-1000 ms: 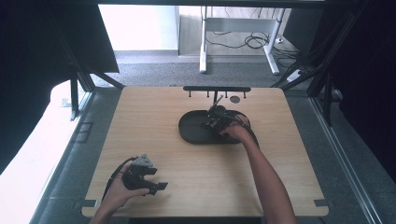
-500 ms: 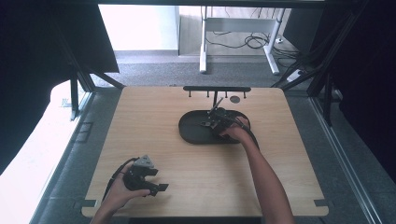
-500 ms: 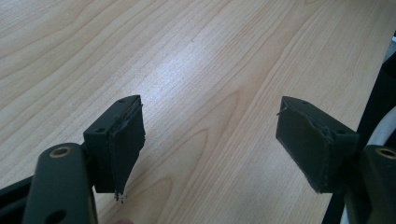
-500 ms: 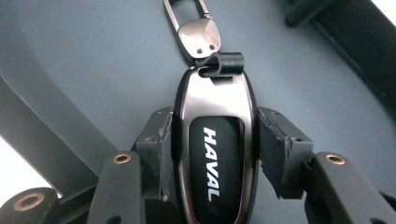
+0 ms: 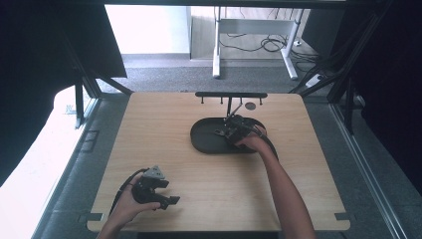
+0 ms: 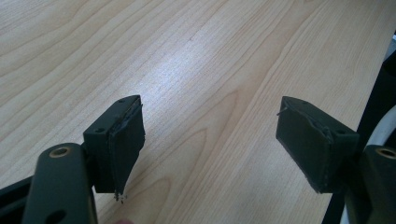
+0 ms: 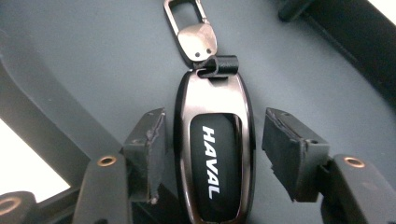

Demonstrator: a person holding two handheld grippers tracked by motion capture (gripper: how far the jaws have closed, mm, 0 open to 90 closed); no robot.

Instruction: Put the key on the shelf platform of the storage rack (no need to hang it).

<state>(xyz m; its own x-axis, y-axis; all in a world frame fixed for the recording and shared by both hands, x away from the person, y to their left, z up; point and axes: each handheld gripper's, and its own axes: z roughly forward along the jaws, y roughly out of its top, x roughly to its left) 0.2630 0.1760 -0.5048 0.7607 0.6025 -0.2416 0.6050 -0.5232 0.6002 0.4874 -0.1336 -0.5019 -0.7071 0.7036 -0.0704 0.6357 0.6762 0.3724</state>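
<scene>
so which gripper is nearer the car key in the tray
Right. The right gripper sits over the dark tray with the car key between its open jaws. The left gripper is far off, near the table's front edge.

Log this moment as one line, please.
left hand-held gripper: open, over bare wooden table | right hand-held gripper: open, jaws either side of metallic HAVAL key fob | fob lies in dark oval tray

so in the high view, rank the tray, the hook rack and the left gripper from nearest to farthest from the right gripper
1. Black oval tray: the right gripper is over it.
2. Black hook rack: just beyond the tray, at the table's far edge.
3. Left gripper: farthest, at the near left of the table.
</scene>
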